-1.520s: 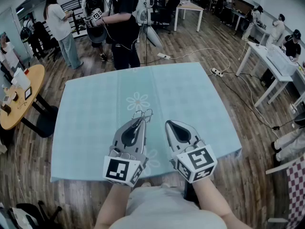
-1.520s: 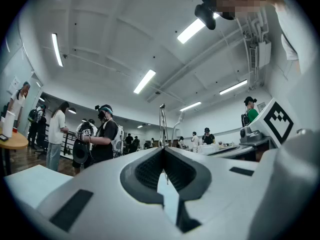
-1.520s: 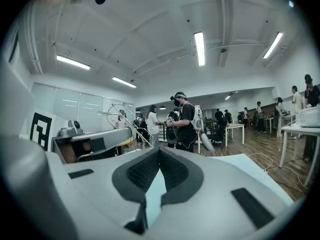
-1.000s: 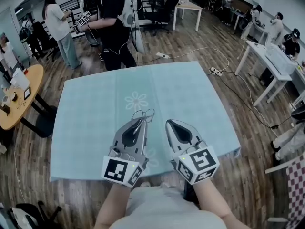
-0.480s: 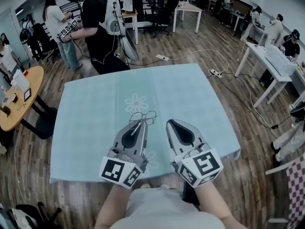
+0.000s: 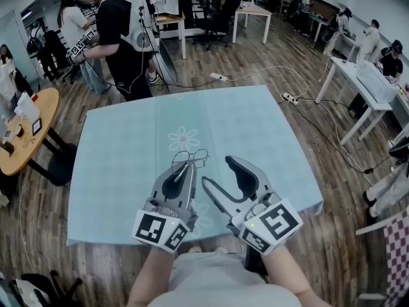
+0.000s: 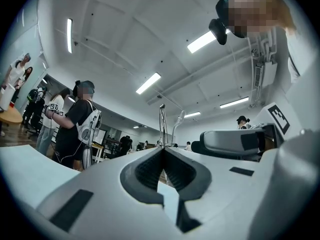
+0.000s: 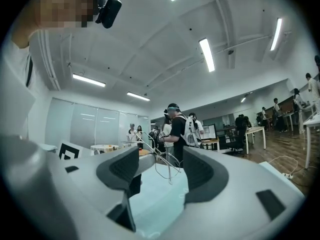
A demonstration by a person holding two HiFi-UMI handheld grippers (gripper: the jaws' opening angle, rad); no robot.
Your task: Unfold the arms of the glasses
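Observation:
Thin wire-framed glasses [image 6: 192,157] hang just above the light blue tablecloth [image 6: 255,126]. My left gripper [image 6: 188,163] is shut on them. In the left gripper view its jaws [image 7: 163,151] are pressed together on the thin metal of the glasses [image 7: 161,124], which sticks up from the tips. My right gripper [image 6: 218,171] is beside it on the right, and its jaws are opening wide with nothing between them. In the right gripper view the glasses [image 8: 165,164] show ahead, beyond the spread jaws [image 8: 157,171], apart from the pads.
A person in black with a vest [image 6: 118,37] stands at the table's far left corner. A round wooden table [image 6: 25,130] is at the left and white desks [image 6: 364,82] at the right. A power strip [image 6: 291,96] with its cable lies on the floor.
My right gripper has gone from shut to wide open and lifted a little. The left gripper keeps hold of the glasses, almost still. The person behind the table has walked left.

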